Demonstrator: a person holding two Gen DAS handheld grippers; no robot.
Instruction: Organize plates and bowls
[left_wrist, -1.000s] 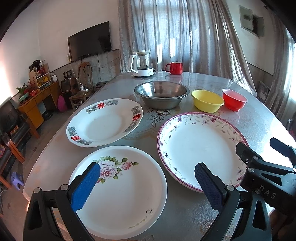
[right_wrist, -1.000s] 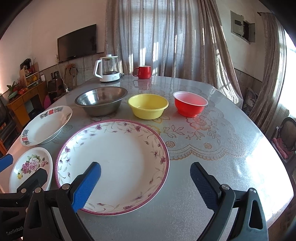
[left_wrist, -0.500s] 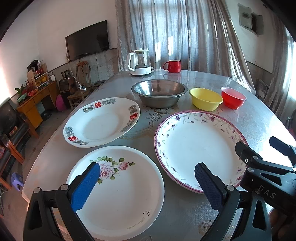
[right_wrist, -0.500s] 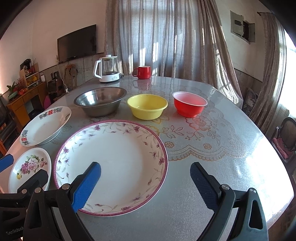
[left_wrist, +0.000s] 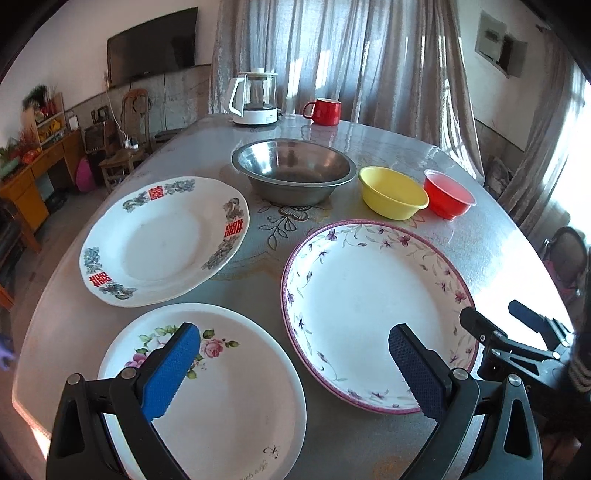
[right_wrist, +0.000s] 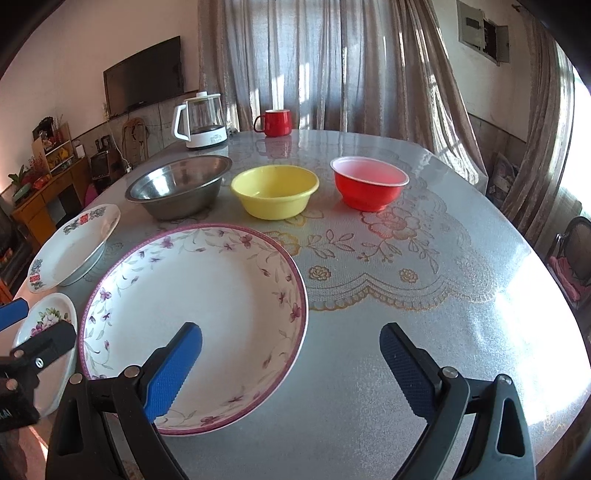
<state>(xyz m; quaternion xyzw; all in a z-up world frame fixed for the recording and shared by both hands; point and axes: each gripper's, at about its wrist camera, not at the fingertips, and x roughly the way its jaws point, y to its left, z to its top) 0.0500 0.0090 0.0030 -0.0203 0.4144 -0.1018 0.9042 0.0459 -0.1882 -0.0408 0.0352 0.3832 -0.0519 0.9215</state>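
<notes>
Three plates lie on the round table: a small rose-print plate nearest me, a plate with red characters behind it, and a large purple-rimmed floral plate to the right, which also shows in the right wrist view. Behind them stand a steel bowl, a yellow bowl and a red bowl. My left gripper is open and empty above the near edges of the rose plate and the large plate. My right gripper is open and empty above the large plate's right rim.
A white kettle and a red mug stand at the table's far edge. A lace-pattern cloth covers the table. A chair stands to the right; a TV and shelves are far left.
Both grippers have risen and tilted slightly, so the table items sit lower in view. Jaws stay open. No plate or bowl has moved.
</notes>
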